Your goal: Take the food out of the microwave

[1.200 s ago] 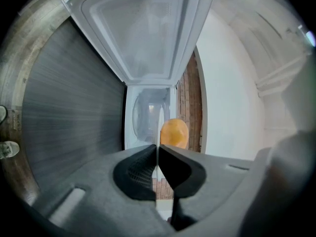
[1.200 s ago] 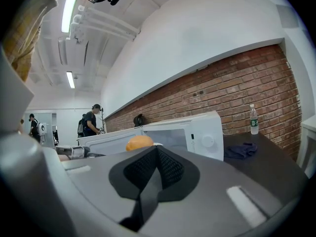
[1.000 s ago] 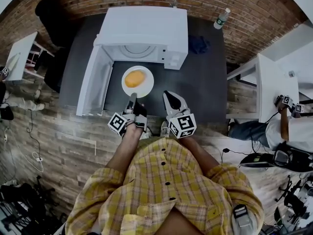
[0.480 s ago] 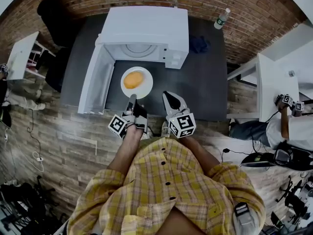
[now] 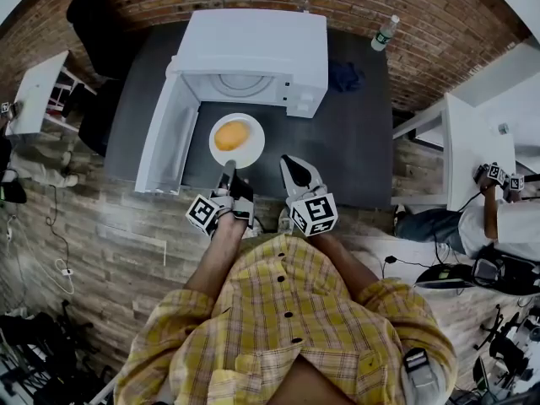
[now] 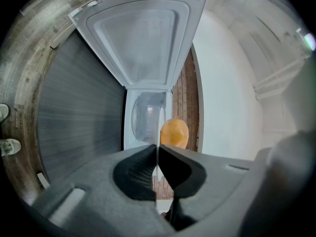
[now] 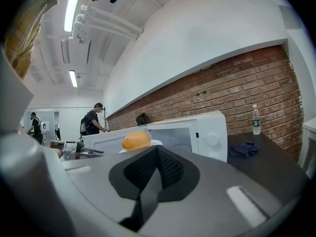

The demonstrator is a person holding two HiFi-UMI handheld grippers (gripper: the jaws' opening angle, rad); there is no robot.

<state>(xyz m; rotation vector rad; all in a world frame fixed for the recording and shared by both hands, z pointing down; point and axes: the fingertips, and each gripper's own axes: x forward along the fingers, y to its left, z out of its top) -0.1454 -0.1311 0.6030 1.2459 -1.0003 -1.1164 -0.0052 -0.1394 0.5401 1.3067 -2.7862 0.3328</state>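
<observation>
The white microwave (image 5: 253, 45) stands on the dark table with its door (image 5: 164, 137) swung open to the left. In front of its opening is a white plate (image 5: 253, 152) carrying a round orange food (image 5: 231, 135). My left gripper (image 5: 228, 169) is shut on the plate's near rim. In the left gripper view the plate shows edge-on as a thin white line between the jaws, with the food (image 6: 174, 132) just beyond. To the right of the plate my right gripper (image 5: 287, 160) is shut, holds nothing and does not touch the plate. The right gripper view also shows the food (image 7: 136, 140).
The dark tabletop (image 5: 354, 142) extends right of the microwave, with a blue cloth (image 5: 342, 76) and a water bottle (image 5: 384, 30) near the brick wall. A second bottle (image 5: 301, 1) stands behind the microwave. A white desk (image 5: 468, 150) and another person (image 5: 506, 218) are at the right.
</observation>
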